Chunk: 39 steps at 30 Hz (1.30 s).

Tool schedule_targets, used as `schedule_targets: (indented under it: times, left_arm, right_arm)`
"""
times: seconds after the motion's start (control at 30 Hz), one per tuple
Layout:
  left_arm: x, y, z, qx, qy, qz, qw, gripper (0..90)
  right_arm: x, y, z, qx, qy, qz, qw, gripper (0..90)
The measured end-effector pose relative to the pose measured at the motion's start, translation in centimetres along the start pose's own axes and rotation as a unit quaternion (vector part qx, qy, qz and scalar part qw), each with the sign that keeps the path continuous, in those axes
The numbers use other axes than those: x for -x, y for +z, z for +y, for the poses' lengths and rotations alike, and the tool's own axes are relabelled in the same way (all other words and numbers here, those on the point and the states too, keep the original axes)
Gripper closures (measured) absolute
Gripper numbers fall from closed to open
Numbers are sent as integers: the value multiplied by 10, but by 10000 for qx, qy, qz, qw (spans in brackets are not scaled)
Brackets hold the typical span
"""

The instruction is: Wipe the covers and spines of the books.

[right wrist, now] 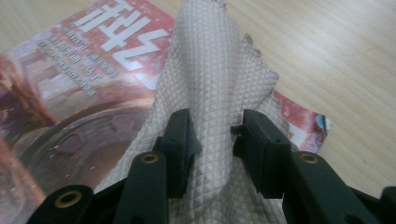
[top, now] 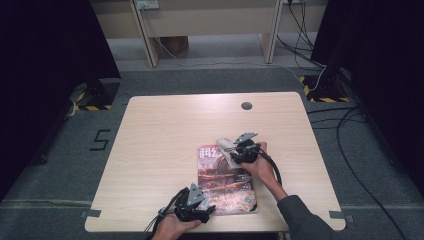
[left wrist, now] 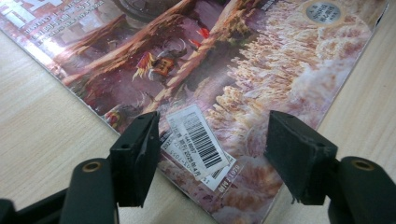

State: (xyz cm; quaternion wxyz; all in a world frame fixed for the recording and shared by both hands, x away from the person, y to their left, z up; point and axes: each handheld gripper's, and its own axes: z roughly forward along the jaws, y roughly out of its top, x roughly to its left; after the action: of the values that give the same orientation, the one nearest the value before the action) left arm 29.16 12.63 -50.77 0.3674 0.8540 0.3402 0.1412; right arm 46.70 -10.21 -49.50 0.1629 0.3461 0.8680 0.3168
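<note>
The cloth (right wrist: 219,93) is a pale quilted piece; in the high view (top: 226,146) most of it sits behind the right gripper (top: 239,150), so its full outline cannot be made out. In the right gripper view its lower end runs out of frame at 6 o'clock. The magazine (top: 224,180) lies flat on the table (top: 160,130), right of centre and toward the near edge; its title is large white script on red, too small to read from above. In the left gripper view the cover (left wrist: 243,70) is cut off at 12 o'clock, and a white barcode sticker (left wrist: 198,140) sits near its close corner. No containers on the table.

The right hand (top: 262,167) reaches in from 5 o'clock and holds its gripper over the far end of the magazine. Its jaws stand a little apart with a ridge of cloth bunched up between them (right wrist: 214,135); whether the pads press it I cannot tell. The cloth rests on the magazine's top corner.

The left hand (top: 172,227) comes in at 6 o'clock, gripper (top: 197,200) at the magazine's near left corner. Its jaws are spread wide, straddling the sticker (left wrist: 212,149), pinching nothing.
</note>
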Motion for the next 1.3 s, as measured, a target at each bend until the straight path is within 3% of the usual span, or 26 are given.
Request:
schedule_targets:
  times: [0.1, 0.23, 0.33, 0.4, 0.57, 0.6, 0.7, 0.8, 0.87, 1.03, 1.3]
  left_arm:
    - [-1, 0, 0, -12, 3, 25, 10000, 322]
    - [-6, 1, -1, -74, -194, 13, 9998, 245]
    - [-9, 3, -1, -71, -349, -76, 9993, 230]
    - [-10, 3, -1, -93, -321, -102, 9994, 226]
    - [-10, 3, 0, -124, -308, -119, 9994, 223]
    - [-10, 3, 0, -125, -303, -120, 9994, 223]
    - [-11, 3, 0, -144, -282, -143, 9994, 224]
    - [-11, 3, 1, -168, -253, -154, 9994, 224]
    - [-12, 3, 1, -165, -226, -171, 9995, 226]
    - [-12, 4, 1, -148, -184, -222, 9995, 226]
    - [-10, 5, 2, -151, -161, -235, 9995, 226]
  right_arm:
    - [10, -1, -1, -60, -35, -344, 9994, 712]
    - [24, -5, -7, -65, 231, -520, 9984, 733]
    - [25, -6, -8, -37, 285, -494, 9984, 756]
    - [20, -5, -6, -69, 88, -577, 9983, 767]
    - [-1, -2, -1, -70, -245, -192, 9995, 771]
    - [-3, -1, 0, -57, -287, -210, 9994, 768]
    - [3, 2, 1, 40, -131, -310, 9994, 749]
    - [15, 2, -1, 25, -18, -559, 9984, 751]
    - [20, -2, -4, -27, 136, -532, 9985, 754]
    - [22, -10, -10, -177, 230, -529, 9982, 761]
    - [19, -19, -19, -207, 249, -443, 9985, 768]
